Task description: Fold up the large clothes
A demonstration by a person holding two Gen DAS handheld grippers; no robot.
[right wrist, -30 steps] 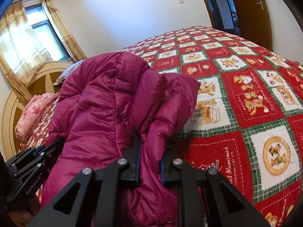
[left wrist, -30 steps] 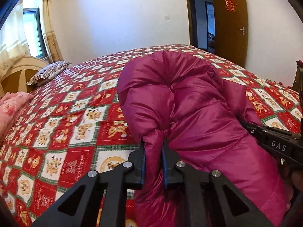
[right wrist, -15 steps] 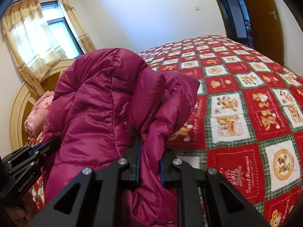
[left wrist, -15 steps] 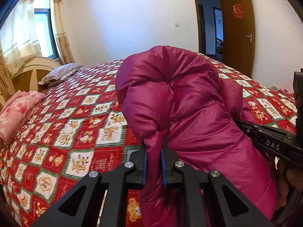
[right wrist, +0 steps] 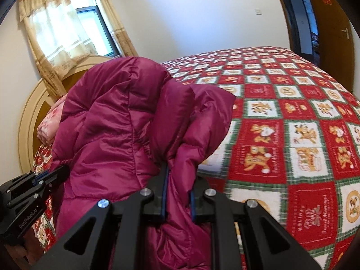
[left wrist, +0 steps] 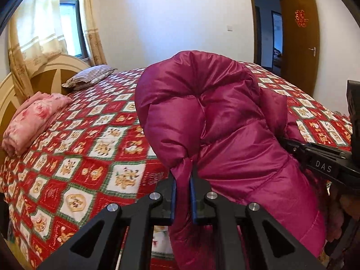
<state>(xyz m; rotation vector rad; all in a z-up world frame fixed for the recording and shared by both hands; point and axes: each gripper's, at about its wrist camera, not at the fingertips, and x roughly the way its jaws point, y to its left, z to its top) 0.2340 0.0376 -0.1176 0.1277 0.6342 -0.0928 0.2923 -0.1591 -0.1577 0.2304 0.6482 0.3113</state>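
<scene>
A magenta puffer jacket (left wrist: 216, 121) hangs bunched between both grippers, lifted above the bed; it also fills the left half of the right wrist view (right wrist: 117, 121). My left gripper (left wrist: 182, 180) is shut on a fold of the jacket's edge. My right gripper (right wrist: 177, 180) is shut on another fold of the jacket. The right gripper shows at the right edge of the left wrist view (left wrist: 315, 157), pressed against the jacket. The left gripper shows at the lower left of the right wrist view (right wrist: 38, 186). The jacket's lower part hangs out of sight below.
The bed has a red, white and green patterned quilt (left wrist: 90, 139) (right wrist: 292, 123). A folded pink blanket (left wrist: 31, 119) and a striped pillow (left wrist: 90, 78) lie by the cream headboard (left wrist: 45, 72). A curtained window (right wrist: 67, 27) is left; an open brown door (left wrist: 299, 42) is right.
Both grippers have risen with the jacket, lifting it higher off the quilt. The views now show more wall, window and headboard. Both grips stay closed on the fabric.
</scene>
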